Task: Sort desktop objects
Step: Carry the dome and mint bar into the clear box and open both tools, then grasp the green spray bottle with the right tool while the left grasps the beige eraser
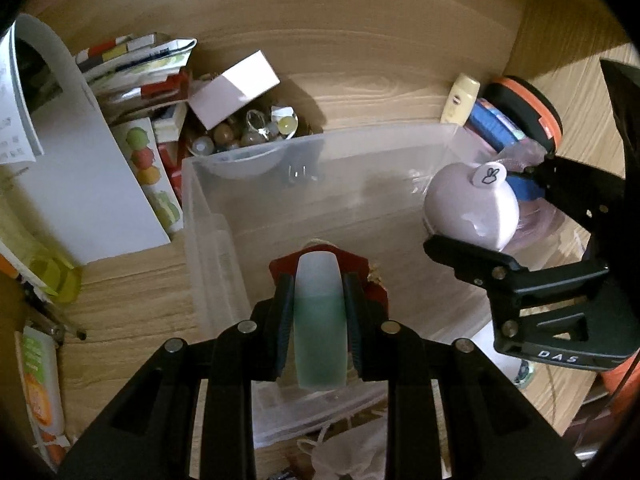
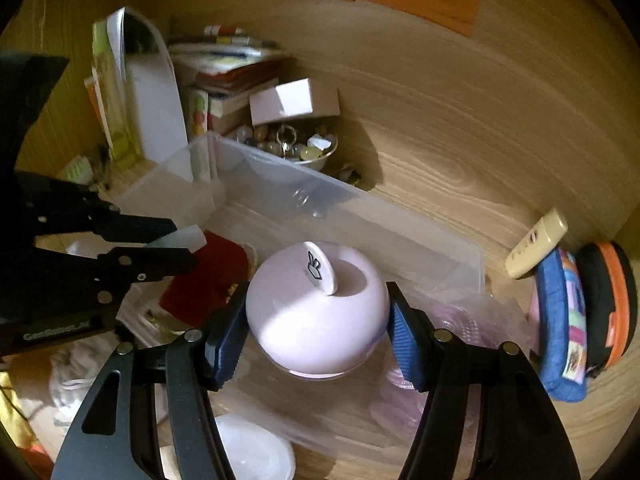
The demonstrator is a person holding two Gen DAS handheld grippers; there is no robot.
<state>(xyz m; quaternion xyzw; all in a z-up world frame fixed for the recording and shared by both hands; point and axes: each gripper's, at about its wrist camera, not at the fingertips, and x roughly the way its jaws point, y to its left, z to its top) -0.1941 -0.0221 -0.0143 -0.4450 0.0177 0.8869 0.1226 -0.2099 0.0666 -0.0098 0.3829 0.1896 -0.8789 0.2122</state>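
Observation:
My left gripper is shut on a frosted bottle with green liquid and holds it over the near end of a clear plastic bin. A red packet lies in the bin beneath it. My right gripper is shut on a round pale-lilac jar with a white knob that bears a small drawing, held over the bin's right side. The right gripper and jar also show in the left wrist view. The left gripper with the bottle shows at the left of the right wrist view.
Behind the bin stand a bowl of beads and trinkets, a white box, stacked books and papers and a white sheet. To the right lie a cream tube, a blue pouch and an orange-rimmed black case.

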